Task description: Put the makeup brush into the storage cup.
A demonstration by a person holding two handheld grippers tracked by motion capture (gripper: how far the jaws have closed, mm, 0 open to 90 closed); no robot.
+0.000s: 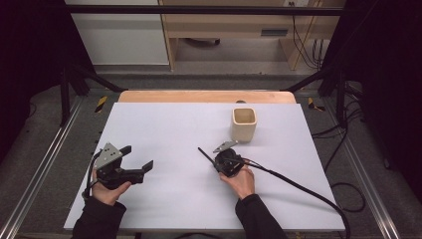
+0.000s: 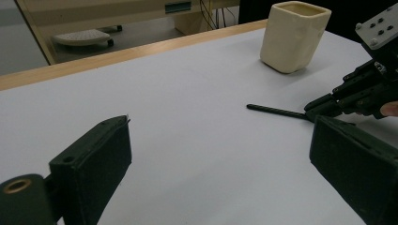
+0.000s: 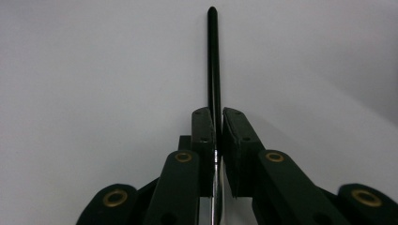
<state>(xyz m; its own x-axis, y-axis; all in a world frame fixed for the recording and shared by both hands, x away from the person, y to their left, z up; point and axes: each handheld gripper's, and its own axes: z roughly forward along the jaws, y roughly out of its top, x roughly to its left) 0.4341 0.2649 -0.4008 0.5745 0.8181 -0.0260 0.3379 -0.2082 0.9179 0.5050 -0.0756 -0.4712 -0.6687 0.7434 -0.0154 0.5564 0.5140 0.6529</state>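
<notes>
Nearest the bottom edge of the high view: two dark sleeves coming in, one forearm per side. Left hand [image 1: 107, 191] wrapped around the back of the left gripper [image 1: 138, 168], knuckles low on the white table [image 1: 164, 124], wrist turned so the tool points off toward the table's middle and right. Jaws there spread wide, nothing between them, just bare white board showing in the gap in the left gripper view. Grey three-cornered plate sitting on top, tilted a bit.

Over to the right hand [image 1: 242, 180], palm down, fingers curled over the body of the right gripper [image 1: 213, 160], forearm angled in from the lower right, cable trailing away behind across the board. Tool aimed up and to the left in the high view. Jaws pinched tight on a thin black stick [image 3: 213, 61], pads pressing both sides of it near one end; rest of the stick poking straight out ahead past the tips. Looks to be lying low, at or just above the white surface, can't tell for sure whether touching. Same stick [image 2: 274, 111] also seen from the left gripper view, running level out of those closed tips.

Farther back, just beyond the right gripper: a cream squarish cup [image 1: 244, 124], upright, open top, apart from the stick.
</notes>
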